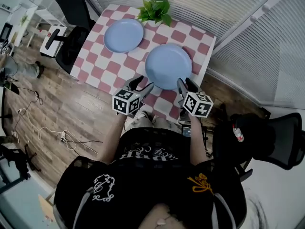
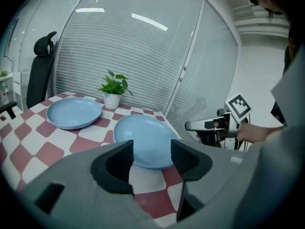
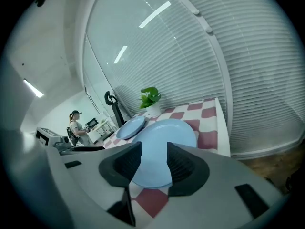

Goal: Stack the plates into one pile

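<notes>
Note left gripper [image 1: 141, 86] and right gripper [image 1: 186, 85] spread, empty. Risk of tipping centre plate [image 1: 167, 66] off table [image 1: 109, 75] edge via shallow rim pinch.

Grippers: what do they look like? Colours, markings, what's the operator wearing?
The left gripper and right gripper match: grey moulded bodies, black ribbed pads, each carrying a white cube with black square markers. The person wears a black top with white and yellow prints.
</notes>
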{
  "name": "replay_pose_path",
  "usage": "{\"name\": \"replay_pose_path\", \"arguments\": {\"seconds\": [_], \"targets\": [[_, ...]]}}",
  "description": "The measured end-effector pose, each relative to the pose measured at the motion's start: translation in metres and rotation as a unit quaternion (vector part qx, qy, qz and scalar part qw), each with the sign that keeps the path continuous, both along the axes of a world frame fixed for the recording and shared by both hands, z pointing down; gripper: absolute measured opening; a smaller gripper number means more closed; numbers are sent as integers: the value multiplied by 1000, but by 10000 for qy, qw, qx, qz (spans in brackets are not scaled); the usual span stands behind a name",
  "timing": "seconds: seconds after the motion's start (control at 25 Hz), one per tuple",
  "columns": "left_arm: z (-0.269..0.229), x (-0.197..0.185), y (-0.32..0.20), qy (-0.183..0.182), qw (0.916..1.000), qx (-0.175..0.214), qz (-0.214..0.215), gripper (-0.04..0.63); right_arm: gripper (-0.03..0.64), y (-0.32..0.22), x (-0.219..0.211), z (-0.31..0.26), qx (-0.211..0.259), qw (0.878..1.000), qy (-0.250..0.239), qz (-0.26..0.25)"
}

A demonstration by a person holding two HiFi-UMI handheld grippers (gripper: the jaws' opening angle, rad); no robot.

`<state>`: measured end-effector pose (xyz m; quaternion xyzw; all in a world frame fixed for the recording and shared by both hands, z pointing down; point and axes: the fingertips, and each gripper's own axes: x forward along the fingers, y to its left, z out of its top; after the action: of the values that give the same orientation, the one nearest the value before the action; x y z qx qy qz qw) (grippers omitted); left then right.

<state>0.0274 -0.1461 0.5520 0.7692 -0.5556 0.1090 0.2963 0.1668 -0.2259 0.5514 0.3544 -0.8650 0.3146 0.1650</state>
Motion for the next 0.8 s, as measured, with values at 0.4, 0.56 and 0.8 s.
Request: {"name": "replay_pose_path", "arguments": {"seconds": [0.4, 0.56, 0.8], "targets": [[-40, -33, 20, -283, 9981, 535, -118, 252, 144, 20, -45, -30, 277, 9982, -304, -442], [-40, -71, 19, -330, 9973, 642, -98, 252, 135, 28, -64, -30, 276, 9984, -316, -370], [-34, -151, 19, -280, 9971, 661, 242, 252, 132, 29, -102, -29, 290, 9988, -165, 346]]}}
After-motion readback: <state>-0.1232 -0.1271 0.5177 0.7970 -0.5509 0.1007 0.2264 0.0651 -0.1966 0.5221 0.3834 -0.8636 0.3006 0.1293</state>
